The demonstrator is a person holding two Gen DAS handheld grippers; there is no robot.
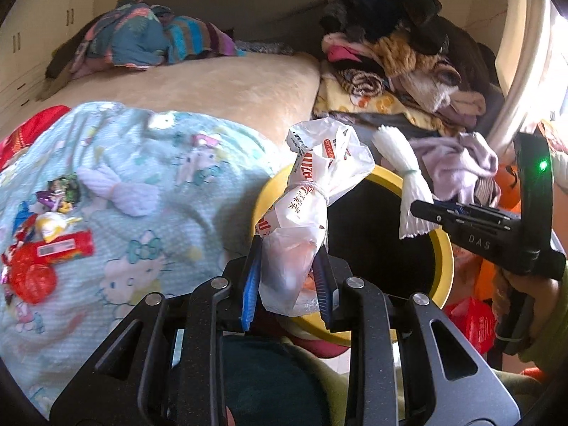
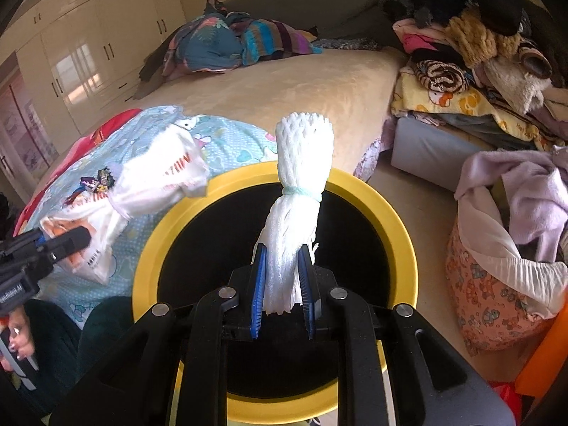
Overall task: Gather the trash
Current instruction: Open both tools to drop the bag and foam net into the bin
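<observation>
Now, with my right gripper (image 2: 282, 284) pinching the foam net (image 2: 301, 191) over the yellow bin (image 2: 401, 220) and my left gripper (image 1: 287, 277) clamping the tied plastic bag (image 1: 312, 191) at the rim's nine o'clock — I'd centre both, then release.

In the right wrist view we see the bin (image 2: 397, 234) at centre frame, with the foam net bundle (image 2: 298, 213) standing up over its opening from the right gripper (image 2: 284, 277) at lower centre, and the tied plastic bag (image 2: 142, 191) to the left of the bin, above the blanket (image 2: 230, 149) and held by the left gripper (image 2: 60, 241) at the left edge. Behind the bin lies the bed (image 2: 301, 85), with a heap of clothes (image 2: 241, 42) at its far end in the upper centre, another clothes pile (image 2: 479, 56) at upper right, and a laundry basket (image 2: 497, 284) at the right of the bin. In the left wrist view we find the candy wrappers (image 1: 46, 234) on the blanket at the left edge, well apart from the bin at centre right.
</observation>
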